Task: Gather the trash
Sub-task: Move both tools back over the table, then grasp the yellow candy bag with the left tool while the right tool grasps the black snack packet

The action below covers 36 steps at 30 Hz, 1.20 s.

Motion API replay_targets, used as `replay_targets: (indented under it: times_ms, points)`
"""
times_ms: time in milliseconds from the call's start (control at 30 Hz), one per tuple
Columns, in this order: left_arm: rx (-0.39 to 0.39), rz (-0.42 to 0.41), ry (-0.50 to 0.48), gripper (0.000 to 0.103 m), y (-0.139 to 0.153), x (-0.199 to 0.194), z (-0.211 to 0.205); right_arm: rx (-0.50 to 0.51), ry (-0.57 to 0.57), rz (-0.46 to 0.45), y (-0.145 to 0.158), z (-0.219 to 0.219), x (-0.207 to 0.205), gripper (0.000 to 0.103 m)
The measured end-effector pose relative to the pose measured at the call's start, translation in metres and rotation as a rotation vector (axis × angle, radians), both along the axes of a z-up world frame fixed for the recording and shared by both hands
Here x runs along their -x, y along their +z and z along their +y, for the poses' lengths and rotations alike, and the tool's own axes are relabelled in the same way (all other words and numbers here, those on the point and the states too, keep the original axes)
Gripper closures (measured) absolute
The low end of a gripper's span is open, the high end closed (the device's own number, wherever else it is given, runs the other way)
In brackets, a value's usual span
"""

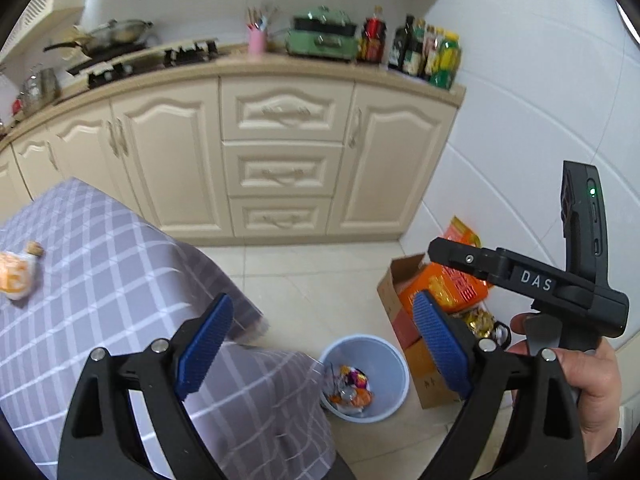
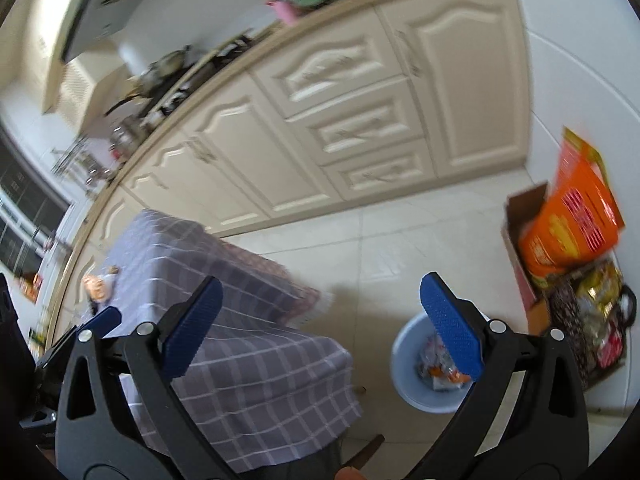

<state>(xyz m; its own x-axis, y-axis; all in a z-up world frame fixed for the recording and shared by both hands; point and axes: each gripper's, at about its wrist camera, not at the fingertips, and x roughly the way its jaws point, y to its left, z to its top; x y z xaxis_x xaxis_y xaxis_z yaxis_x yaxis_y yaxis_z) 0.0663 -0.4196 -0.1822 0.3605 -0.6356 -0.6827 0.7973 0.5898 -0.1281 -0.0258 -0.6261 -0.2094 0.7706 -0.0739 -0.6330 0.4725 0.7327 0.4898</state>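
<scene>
Left gripper [image 1: 320,350] jaws apart, nothing between. Right gripper [image 2: 320,330] likewise spread, empty. Below both: pale blue bin [image 1: 394,356] on floor, wrappers [image 1: 352,390] inside, just beside checked tablecloth's [image 1: 100,264] hanging corner. Orange packet [image 1: 14,276] lies near table's far-left edge. Cardboard box [image 1: 390,288] beside bin.

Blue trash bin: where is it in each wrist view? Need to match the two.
Left wrist: blue trash bin on the floor, bottom centre-right, wrappers inside.
Right wrist: same bin lower right, partly behind the right finger's blue pad.
Shared landmark: checked tablecloth left of it in both.
</scene>
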Motion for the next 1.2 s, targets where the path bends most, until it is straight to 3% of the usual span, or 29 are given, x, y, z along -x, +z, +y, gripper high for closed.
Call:
replay_targets:
  times_ms: [300, 667, 1000, 1133, 1200]
  points:
    - [0.076, -0.1, 0.134, 0.014, 0.043, -0.025, 0.087, 0.075, 0.165, -0.077, 0.053, 0.071, -0.057, 0.006]
    - [0.134, -0.183, 0.36, 0.014, 0.07, -0.07, 0.211, 0.129, 0.368, -0.119, 0.092, 0.176, -0.129, 0.006]
    - [0.081, -0.229, 0.607, 0.011, 0.056, -0.115, 0.334, 0.156, 0.578, -0.107, 0.095, 0.283, -0.198, 0.006]
    - [0.045, -0.222, 0.648, 0.007, 0.041, -0.139, 0.375, 0.15, 0.646, -0.086, 0.084, 0.318, -0.221, 0.006]
    - [-0.01, -0.231, 0.645, 0.006, 0.031, -0.154, 0.387, 0.144, 0.672, -0.074, 0.077, 0.333, -0.232, 0.006]
